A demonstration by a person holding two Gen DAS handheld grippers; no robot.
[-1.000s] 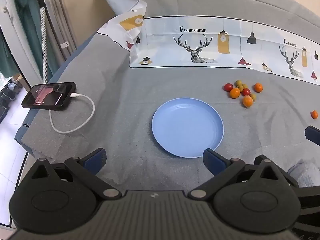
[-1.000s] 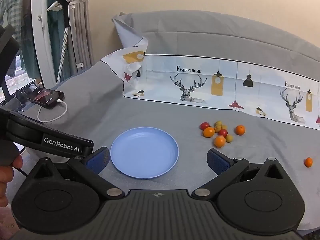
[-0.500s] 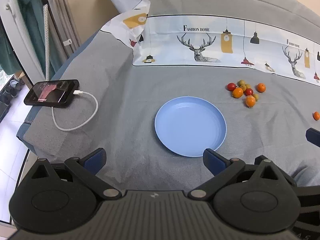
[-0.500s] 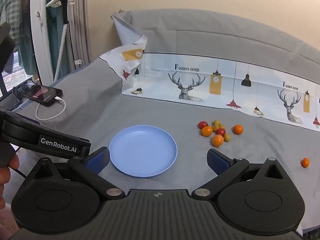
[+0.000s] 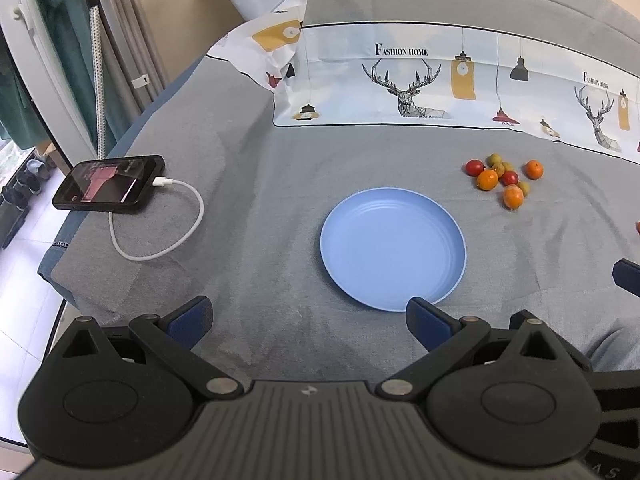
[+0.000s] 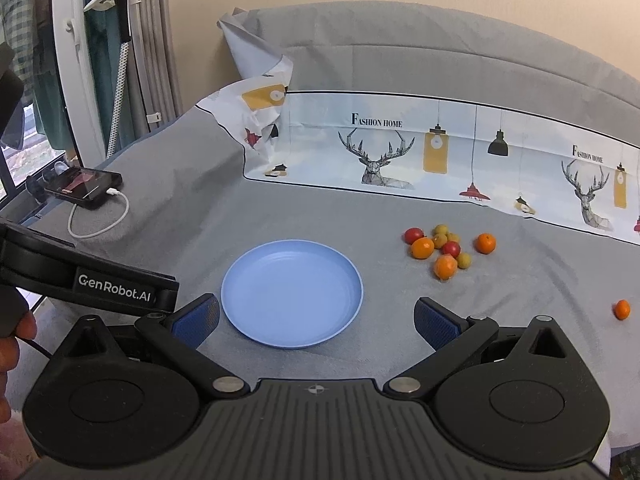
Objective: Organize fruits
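Observation:
A round light-blue plate [image 5: 393, 248] [image 6: 292, 292] lies bare on the grey cloth. To its right sits a cluster of small fruits [image 5: 503, 178] [image 6: 446, 250]: orange, red and yellow-green ones. One orange fruit [image 6: 622, 309] lies apart at the far right. My left gripper [image 5: 308, 320] stands open near the plate's front edge, nothing between its fingers. My right gripper [image 6: 316, 320] is open too, its fingers either side of the plate's near rim and above the cloth. The left gripper's body [image 6: 88, 280] shows at the left of the right wrist view.
A black phone [image 5: 108, 184] [image 6: 84, 184] with a white charging cable [image 5: 160, 232] lies at the cloth's left edge. A printed deer-pattern cloth [image 5: 440, 80] [image 6: 420, 152] runs along the back. A clothes steamer pole [image 6: 120, 60] and curtains stand beyond the left edge. A hand [image 6: 12, 352] holds the left gripper.
Both grippers have drifted slightly, so the plate and fruits shifted a little in each view. Nothing on the cloth moved and both grippers stayed open.

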